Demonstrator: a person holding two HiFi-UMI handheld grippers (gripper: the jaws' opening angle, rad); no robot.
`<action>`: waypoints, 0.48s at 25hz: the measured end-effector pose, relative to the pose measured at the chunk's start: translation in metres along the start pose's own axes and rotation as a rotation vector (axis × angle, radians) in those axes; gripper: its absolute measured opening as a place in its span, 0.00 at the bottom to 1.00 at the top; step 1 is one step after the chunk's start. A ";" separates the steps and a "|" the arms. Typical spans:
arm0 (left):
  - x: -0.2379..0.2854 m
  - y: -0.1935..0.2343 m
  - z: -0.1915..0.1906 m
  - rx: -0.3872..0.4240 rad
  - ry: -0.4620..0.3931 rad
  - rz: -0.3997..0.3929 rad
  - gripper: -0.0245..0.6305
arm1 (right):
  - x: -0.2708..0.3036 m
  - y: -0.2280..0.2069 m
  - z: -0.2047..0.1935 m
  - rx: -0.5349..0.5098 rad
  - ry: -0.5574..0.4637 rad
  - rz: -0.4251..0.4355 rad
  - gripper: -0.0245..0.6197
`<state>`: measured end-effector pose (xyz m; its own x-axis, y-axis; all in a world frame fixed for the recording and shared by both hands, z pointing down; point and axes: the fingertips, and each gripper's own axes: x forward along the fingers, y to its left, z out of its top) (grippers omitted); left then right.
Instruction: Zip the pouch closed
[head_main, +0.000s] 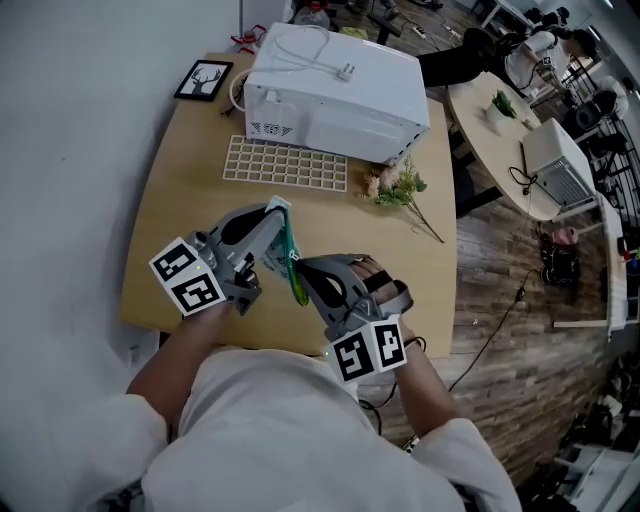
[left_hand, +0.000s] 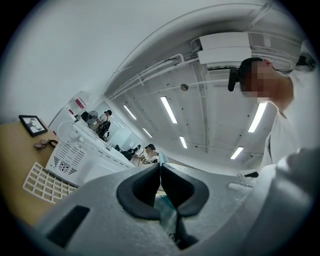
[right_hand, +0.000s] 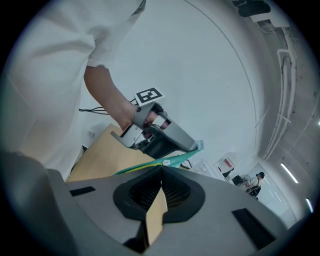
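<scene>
A thin teal and yellow-green pouch (head_main: 292, 252) hangs edge-up in the air over the wooden table (head_main: 180, 210), stretched between both grippers. My left gripper (head_main: 281, 206) is shut on its far end; in the left gripper view teal fabric (left_hand: 167, 207) sits pinched between the closed jaws of that gripper (left_hand: 160, 165). My right gripper (head_main: 300, 268) is shut at the near part of the pouch's top edge. In the right gripper view the zipper edge (right_hand: 185, 156) runs from my right gripper (right_hand: 161, 169) to the left gripper (right_hand: 196, 146), with a small white pull (right_hand: 166, 161) at my right tips.
A white microwave (head_main: 335, 90) stands at the back of the table, with a white grid tray (head_main: 285, 162) and a small bunch of flowers (head_main: 398, 188) in front of it. A framed picture (head_main: 204, 80) lies at the back left. A round table (head_main: 470, 110) stands to the right.
</scene>
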<state>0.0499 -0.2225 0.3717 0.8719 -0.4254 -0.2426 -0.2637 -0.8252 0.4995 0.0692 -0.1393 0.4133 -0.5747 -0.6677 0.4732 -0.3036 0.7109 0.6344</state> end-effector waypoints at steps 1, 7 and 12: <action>-0.001 0.003 0.004 0.004 -0.005 0.003 0.06 | 0.000 0.002 -0.001 0.009 0.001 0.002 0.04; -0.001 0.004 0.013 0.036 -0.008 0.002 0.06 | -0.003 0.000 -0.007 0.044 0.014 -0.015 0.04; -0.002 0.005 0.014 0.050 -0.002 0.006 0.06 | -0.008 -0.003 -0.014 0.084 0.023 -0.032 0.04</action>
<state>0.0415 -0.2310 0.3628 0.8692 -0.4315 -0.2415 -0.2897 -0.8401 0.4586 0.0851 -0.1396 0.4163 -0.5462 -0.6947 0.4680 -0.3848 0.7044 0.5965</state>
